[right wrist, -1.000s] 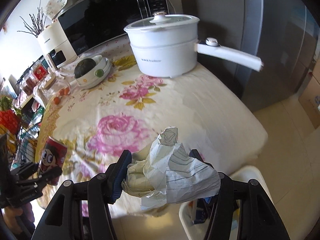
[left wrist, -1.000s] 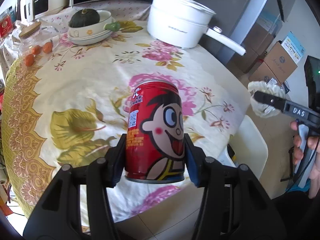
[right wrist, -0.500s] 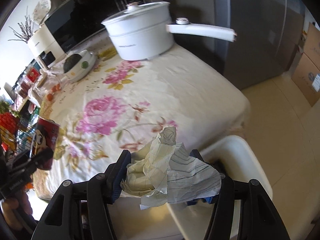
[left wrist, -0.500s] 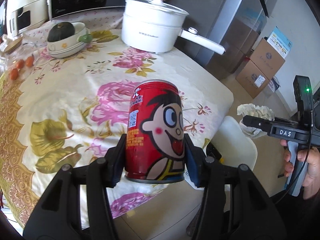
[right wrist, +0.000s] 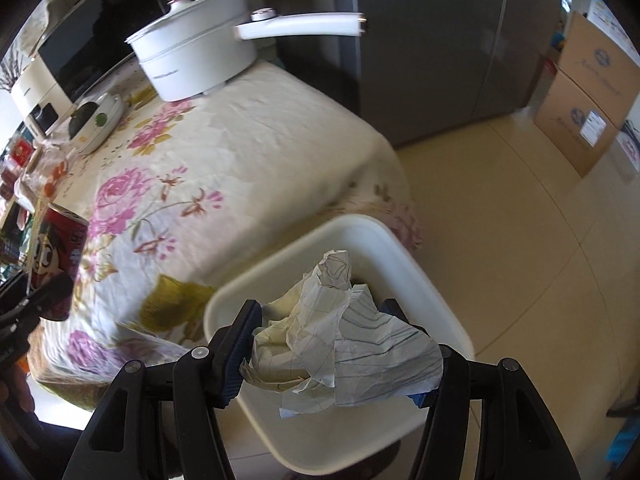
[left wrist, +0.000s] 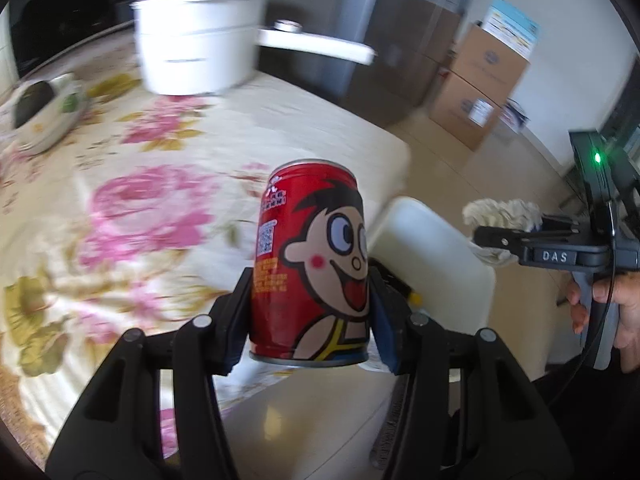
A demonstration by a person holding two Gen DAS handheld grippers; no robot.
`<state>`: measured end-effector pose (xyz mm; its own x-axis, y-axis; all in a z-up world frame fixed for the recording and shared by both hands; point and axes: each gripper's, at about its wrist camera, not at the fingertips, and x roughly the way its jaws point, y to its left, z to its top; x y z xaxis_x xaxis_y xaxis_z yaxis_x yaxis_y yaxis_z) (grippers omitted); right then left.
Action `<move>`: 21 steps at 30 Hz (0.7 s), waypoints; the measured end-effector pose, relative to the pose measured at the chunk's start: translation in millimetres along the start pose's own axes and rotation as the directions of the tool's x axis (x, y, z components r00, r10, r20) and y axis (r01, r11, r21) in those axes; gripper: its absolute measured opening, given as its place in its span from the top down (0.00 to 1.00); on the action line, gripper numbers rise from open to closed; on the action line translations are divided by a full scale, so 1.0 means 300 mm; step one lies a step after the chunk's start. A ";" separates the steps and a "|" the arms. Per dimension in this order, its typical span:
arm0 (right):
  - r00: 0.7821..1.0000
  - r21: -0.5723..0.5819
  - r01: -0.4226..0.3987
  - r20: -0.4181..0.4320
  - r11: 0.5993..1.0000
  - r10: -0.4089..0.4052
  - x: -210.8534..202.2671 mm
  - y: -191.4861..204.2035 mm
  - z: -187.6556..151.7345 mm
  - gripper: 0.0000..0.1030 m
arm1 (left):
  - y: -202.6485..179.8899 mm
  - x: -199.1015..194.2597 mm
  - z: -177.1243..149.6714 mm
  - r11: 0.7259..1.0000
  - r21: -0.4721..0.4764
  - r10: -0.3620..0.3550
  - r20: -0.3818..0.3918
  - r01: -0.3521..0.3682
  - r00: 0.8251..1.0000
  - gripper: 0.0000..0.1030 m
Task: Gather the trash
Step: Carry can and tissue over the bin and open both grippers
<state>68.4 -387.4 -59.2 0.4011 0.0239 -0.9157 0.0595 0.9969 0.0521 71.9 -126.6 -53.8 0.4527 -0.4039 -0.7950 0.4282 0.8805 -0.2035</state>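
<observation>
Both hands have swung away from the middle of the desk point(right wrist: 280, 128) toward its near right corner, where a white bin point(right wrist: 400, 248) stands on the floor, so the drop is close. At the left, the left gripper point(left wrist: 310, 320) has its jaws part open and clamped on the sides of an upright red can point(left wrist: 310, 264), which now hangs over the desk's edge just left of the bin's rim. Further right, the right gripper point(right wrist: 340, 352) holds a crumpled paper wad point(right wrist: 340, 340) between jaws that stand part open, pressing it from both sides; the wad now sits directly above the bin's mouth. By my reading, the paper is placed to be let go first, while the can needs a little more travel rightward. A white pot point(right wrist: 192, 60) remains far back on the desk.
</observation>
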 end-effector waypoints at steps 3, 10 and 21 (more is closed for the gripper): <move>1.000 0.006 0.015 -0.003 1.000 -0.015 -0.008 -0.040 -0.023 0.39 | -0.088 0.059 -0.011 0.998 0.063 -0.026 -0.030 0.028 0.999 0.47; 0.999 0.017 0.045 -0.024 0.999 -0.045 -0.008 -0.122 -0.068 0.39 | -0.243 0.174 -0.038 0.981 0.175 -0.066 -0.098 0.083 0.993 0.47; 0.997 0.053 0.070 -0.050 0.996 -0.067 -0.011 -0.247 -0.132 0.38 | -0.307 0.285 -0.059 0.973 0.209 -0.057 -0.173 0.094 0.983 0.47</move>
<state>26.4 -458.2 -76.0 0.3503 -0.0392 -0.9358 0.1360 0.9907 0.0094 57.4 -237.9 -113.1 0.2850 -0.4047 -0.8689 0.6227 0.7674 -0.1532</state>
